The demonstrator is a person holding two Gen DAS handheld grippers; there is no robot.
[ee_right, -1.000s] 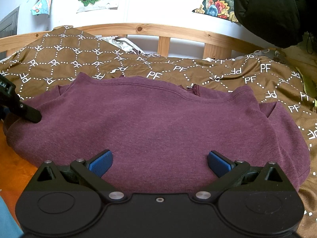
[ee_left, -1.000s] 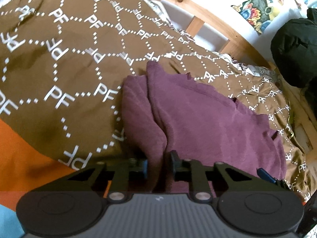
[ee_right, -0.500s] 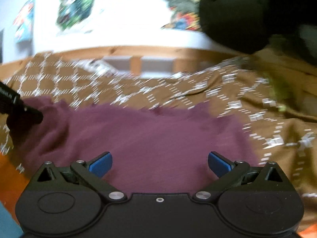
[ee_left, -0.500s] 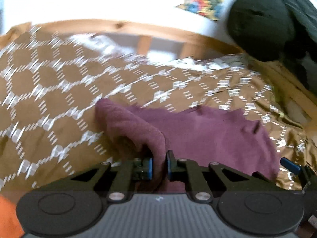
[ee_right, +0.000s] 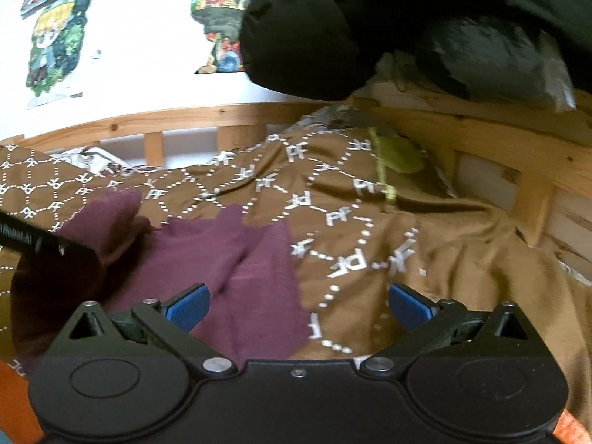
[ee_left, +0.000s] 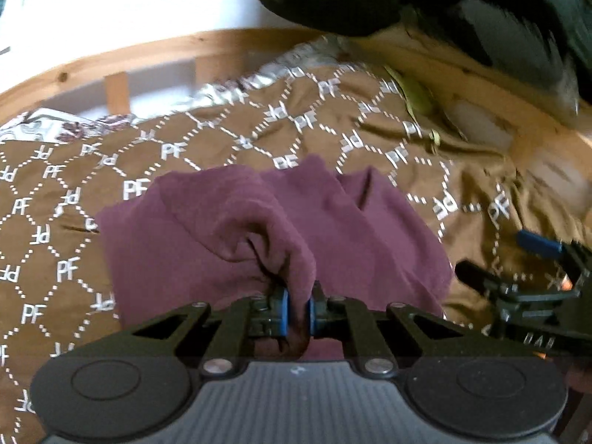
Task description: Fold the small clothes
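I have my left gripper [ee_left: 299,309] pinching a bunched edge of the maroon knit top [ee_left: 229,244] at six o'clock on the brown patterned bedspread [ee_left: 74,192], my right gripper [ee_right: 298,305] spread and empty (fold half-made, flattening left).

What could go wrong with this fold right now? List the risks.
1. The left gripper pinches only a bunched ridge of the maroon garment, so layers may slip out or drag unevenly.
2. The right gripper is open and holds nothing, so the far side lies unpinned on the brown bedcover and could slide.
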